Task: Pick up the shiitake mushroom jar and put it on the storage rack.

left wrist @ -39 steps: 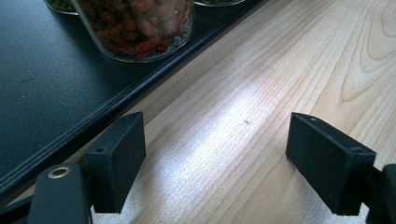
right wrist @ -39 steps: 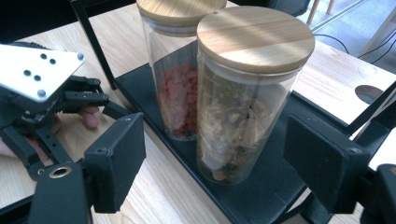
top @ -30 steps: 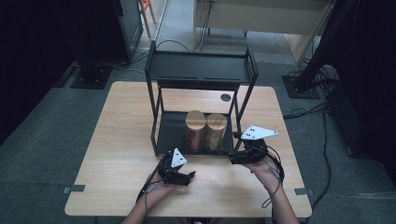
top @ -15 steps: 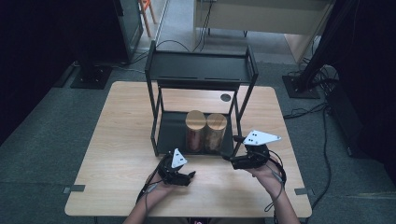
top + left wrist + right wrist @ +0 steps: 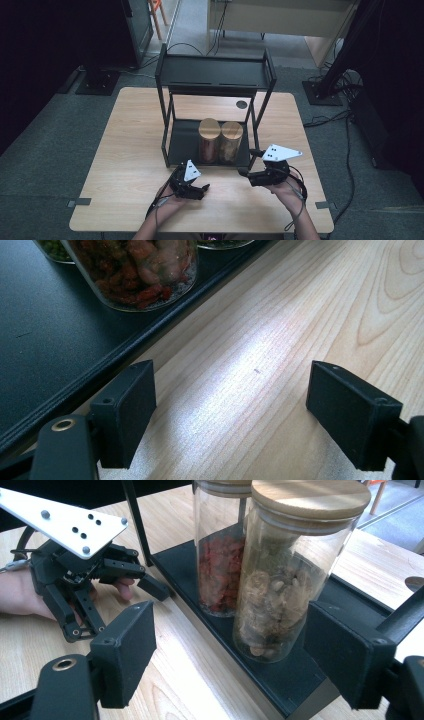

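Now the right gripper lines up on the nearer jar.

Straight ahead of the right gripper (image 5: 230, 650), jaws spread wide and empty, stands the tall glass jar with a bamboo lid and pale dried contents (image 5: 285, 580), upright on the bottom tray of the black metal two-tier shelf (image 5: 300, 685), its long axis vertical. Just beside it, perhaps touching though the glass makes that hard to judge, stands the matching glass jar of red dried pieces (image 5: 220, 565), farther from these jaws. From above, both jars sit at the tray's front edge and the right gripper (image 5: 248, 176) is just off that edge, clearly the closer hand. Over to the left gripper (image 5: 202, 190): also wide open, low over the light wooden table (image 5: 130, 150), pointing along the tray's edge.
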